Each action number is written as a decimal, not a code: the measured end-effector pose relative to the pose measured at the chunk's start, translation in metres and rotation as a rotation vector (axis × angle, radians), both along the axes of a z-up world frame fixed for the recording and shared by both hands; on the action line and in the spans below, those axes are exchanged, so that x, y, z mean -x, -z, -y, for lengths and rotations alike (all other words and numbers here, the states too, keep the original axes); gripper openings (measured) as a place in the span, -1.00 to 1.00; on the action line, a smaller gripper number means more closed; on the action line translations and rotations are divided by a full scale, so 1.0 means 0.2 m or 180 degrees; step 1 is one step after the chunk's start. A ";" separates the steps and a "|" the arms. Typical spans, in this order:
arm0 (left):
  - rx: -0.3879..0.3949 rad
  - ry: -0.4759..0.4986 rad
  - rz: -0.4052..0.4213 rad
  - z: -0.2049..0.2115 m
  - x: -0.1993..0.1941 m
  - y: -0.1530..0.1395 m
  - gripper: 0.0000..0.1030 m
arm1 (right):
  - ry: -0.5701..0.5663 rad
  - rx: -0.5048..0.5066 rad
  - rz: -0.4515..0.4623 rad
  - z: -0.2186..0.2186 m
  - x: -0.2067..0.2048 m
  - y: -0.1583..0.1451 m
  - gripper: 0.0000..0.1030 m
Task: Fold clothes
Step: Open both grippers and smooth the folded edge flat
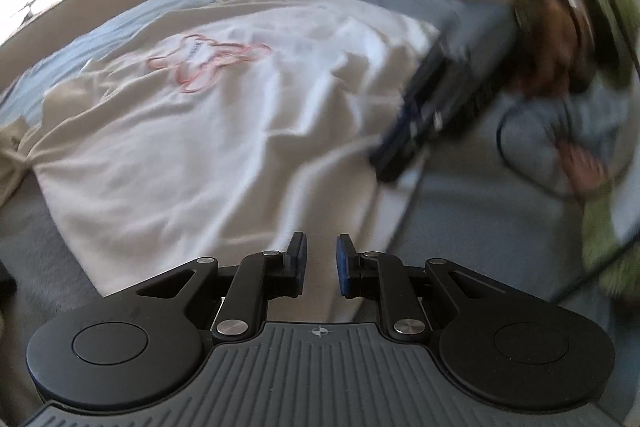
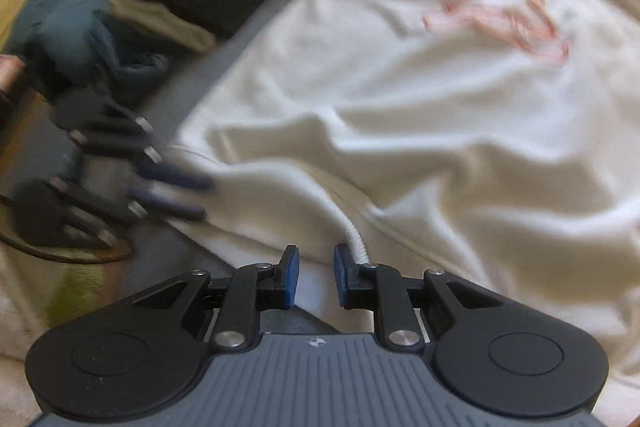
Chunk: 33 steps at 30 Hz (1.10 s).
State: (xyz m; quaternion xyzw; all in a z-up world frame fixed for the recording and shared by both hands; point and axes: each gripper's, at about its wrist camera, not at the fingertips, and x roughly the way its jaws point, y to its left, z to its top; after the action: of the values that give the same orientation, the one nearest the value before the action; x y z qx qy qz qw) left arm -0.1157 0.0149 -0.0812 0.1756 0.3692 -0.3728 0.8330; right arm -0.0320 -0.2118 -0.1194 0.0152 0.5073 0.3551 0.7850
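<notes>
Starting out: we hold both grippers, left gripper (image 1: pixel 319 259) and right gripper (image 2: pixel 316 275), slightly parted, pinching nothing; the white sweatshirt (image 1: pixel 224 115) lies unfolded.

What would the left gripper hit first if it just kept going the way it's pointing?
Most likely the white shirt. The left gripper points down at the shirt's near edge, with nothing between its parted fingers. Depth is hard to judge through the fisheye, but nothing else shows in that line.

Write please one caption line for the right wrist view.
Right gripper open above white sweatshirt hem, drawstring beside its finger; left gripper at the edge.
</notes>
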 end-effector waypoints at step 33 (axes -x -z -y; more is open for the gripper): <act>0.0186 0.0173 -0.0190 0.35 -0.05 0.14 -0.56 | 0.1696 0.0842 0.0436 0.50 -0.04 -0.09 -0.86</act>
State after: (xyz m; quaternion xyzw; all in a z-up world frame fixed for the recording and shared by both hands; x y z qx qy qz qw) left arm -0.1055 -0.0549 -0.1089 0.1499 0.3779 -0.4110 0.8160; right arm -0.0232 -0.3127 -0.1018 0.0214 0.4733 0.0678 0.8780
